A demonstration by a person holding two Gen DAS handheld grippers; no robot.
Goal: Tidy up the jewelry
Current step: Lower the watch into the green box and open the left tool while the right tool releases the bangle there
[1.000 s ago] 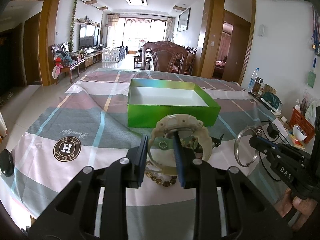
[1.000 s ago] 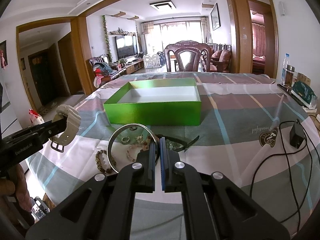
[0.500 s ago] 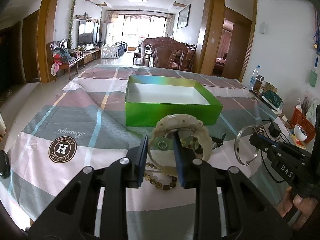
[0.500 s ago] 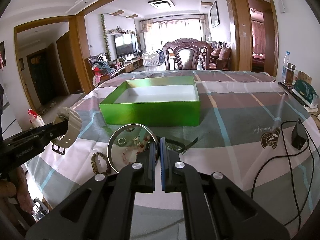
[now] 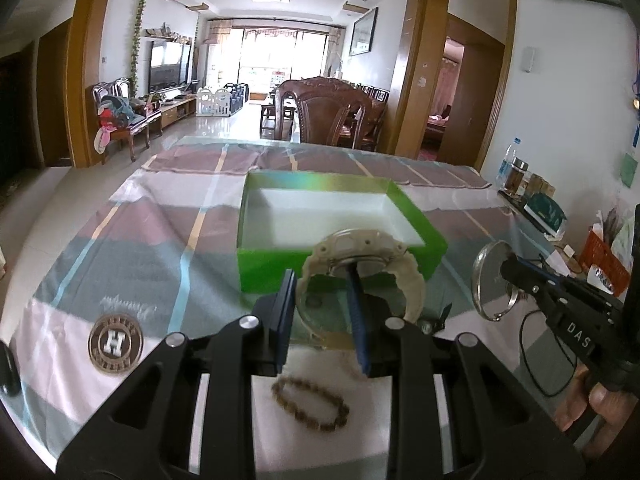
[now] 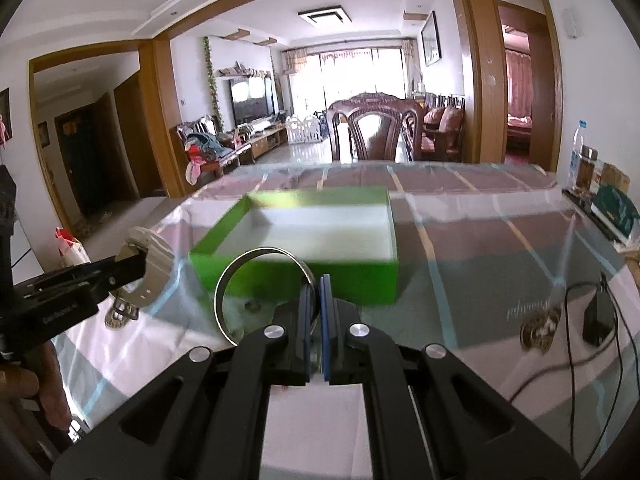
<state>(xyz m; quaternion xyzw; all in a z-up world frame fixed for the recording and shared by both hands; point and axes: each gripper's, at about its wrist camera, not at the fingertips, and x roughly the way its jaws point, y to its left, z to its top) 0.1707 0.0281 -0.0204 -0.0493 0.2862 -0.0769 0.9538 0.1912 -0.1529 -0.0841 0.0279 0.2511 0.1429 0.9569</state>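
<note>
My left gripper (image 5: 320, 300) is shut on a cream plastic watch (image 5: 362, 264) and holds it above the table, just short of the open green box (image 5: 332, 268). My right gripper (image 6: 316, 292) is shut on a silver bangle (image 6: 240, 268), held in the air near the box's front wall (image 6: 340, 284). The box is white inside, with nothing showing in it. A brown bead bracelet (image 5: 310, 404) lies on the cloth under the left gripper. The watch (image 6: 150, 268) and left gripper also show in the right wrist view, and the bangle (image 5: 490, 280) in the left wrist view.
A checked tablecloth with a round logo (image 5: 115, 342) covers the table. A black charger with cable (image 6: 596, 316) lies at the right. Bottles and boxes (image 6: 600, 184) stand along the right wall. A wooden chair (image 6: 376, 128) stands behind the table.
Both grippers have risen and moved forward toward the green box with the watch and the bangle. The bead bracelet and small items now lie lower, behind the fingertips.
</note>
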